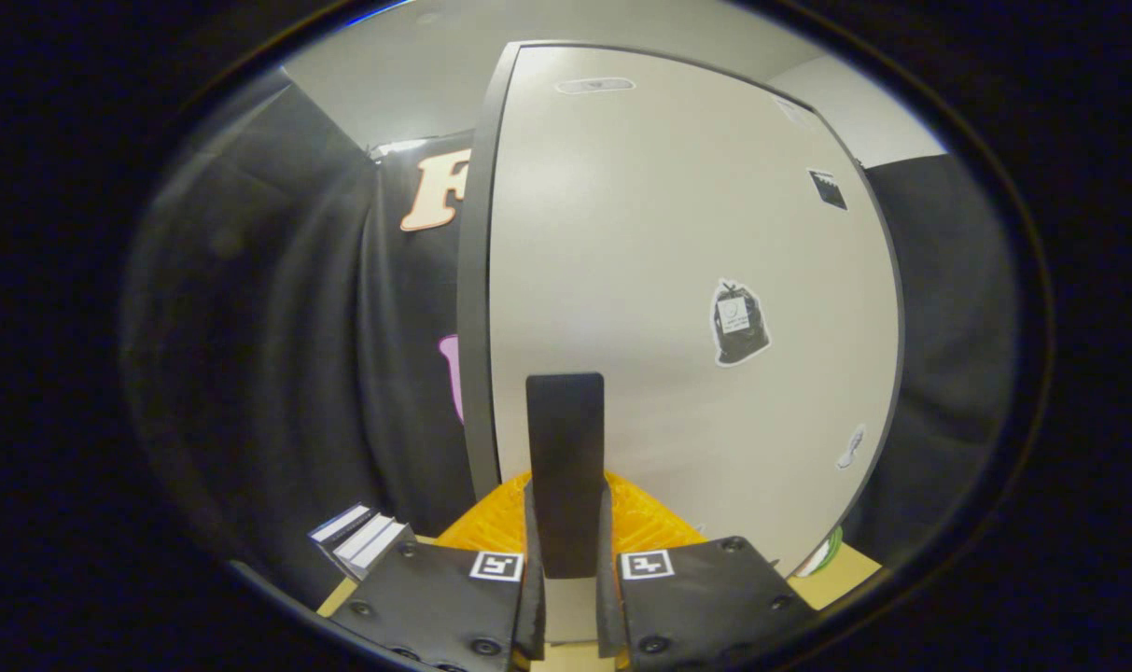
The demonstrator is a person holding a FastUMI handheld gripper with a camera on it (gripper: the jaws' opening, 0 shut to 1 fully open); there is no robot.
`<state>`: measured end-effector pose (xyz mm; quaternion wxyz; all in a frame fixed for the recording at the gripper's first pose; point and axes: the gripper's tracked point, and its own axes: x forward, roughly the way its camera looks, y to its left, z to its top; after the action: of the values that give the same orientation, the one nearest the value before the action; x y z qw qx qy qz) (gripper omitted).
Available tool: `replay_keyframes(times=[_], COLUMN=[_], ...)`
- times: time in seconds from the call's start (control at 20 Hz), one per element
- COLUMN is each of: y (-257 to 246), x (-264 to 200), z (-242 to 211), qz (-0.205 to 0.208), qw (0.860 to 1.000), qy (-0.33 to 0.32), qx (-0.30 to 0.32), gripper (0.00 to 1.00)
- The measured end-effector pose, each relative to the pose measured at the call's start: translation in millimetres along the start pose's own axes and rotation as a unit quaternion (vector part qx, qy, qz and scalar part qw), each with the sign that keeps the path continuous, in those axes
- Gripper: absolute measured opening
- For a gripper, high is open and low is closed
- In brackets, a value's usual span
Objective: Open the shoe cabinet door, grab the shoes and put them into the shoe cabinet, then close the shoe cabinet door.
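Note:
The shoe cabinet door [677, 261] is a pale flat panel with a dark edge along its left side, standing upright just ahead of me. A black upright handle [566, 439] sticks out from its lower part. My gripper [566, 504] is shut on this handle, one finger pressing each side of it. Whether the door stands ajar or flush with the cabinet I cannot tell from this close.
Several stickers [739, 323] dot the door face. A small stack of striped boxes [360, 537] lies on the wooden surface [845, 569] to the left of the fingers. A green and white object [822, 557] peeks out by the door's lower right corner. Booth cloth hangs on both sides.

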<state>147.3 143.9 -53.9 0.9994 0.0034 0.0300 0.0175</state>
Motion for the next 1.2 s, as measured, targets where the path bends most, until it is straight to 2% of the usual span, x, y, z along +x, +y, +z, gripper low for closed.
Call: replay_keyframes(times=[0.4, 0.9, 1.2], y=[-15.9, -66.9, -119.4], x=[-57.5, -144.3, -190.4], z=[-0.8, 3.0, 4.8], qz=[0.045, 0.124, 0.136], qw=[0.999, 0.992, 0.991], qy=[0.006, 0.021, 0.017], qx=[0.011, 0.01, 0.001], gripper=[0.24, 0.23, 0.23])
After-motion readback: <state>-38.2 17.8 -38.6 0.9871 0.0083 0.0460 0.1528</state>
